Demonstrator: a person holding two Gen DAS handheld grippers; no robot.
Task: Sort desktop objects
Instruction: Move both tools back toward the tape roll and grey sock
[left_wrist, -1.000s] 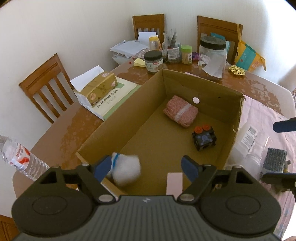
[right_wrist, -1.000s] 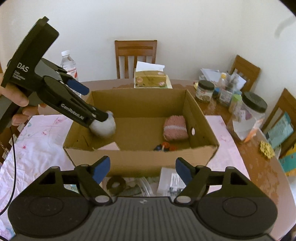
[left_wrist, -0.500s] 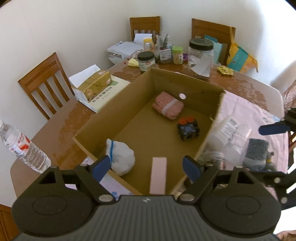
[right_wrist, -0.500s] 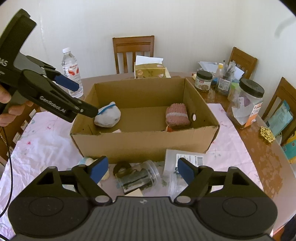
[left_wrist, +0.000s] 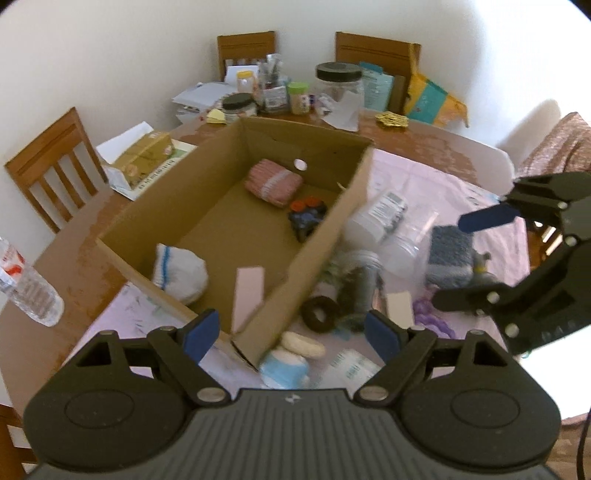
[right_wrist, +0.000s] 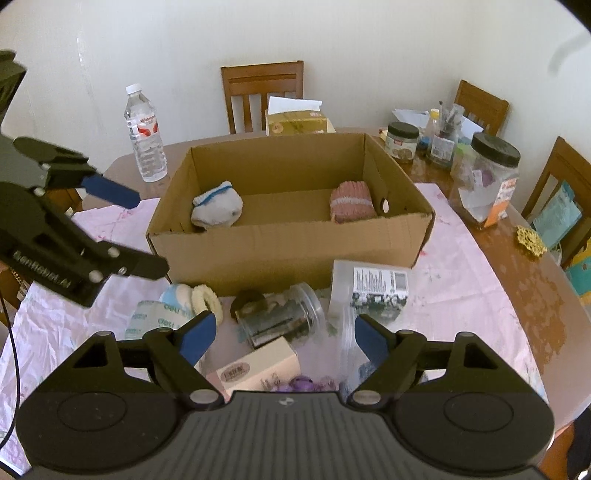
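Four items in cardboard box so far, left to right: white sock bundle, pink card, pink knit roll, dark toy. I judge sort under halfway. Left gripper: jaws spread, empty, over near corner. At 3 o'clock of box, clutter remains on surface: black ring, clear jar, grey sponge. Right gripper: jaws spread, empty.

Soft daylight fills both views, strongest toward 3 o'clock, where the left wrist view blows out to white. That view is smeared by motion blur; the right wrist view is sharper. Fisheye bending curves the edges, corners vignette black, and shadows stay faint.
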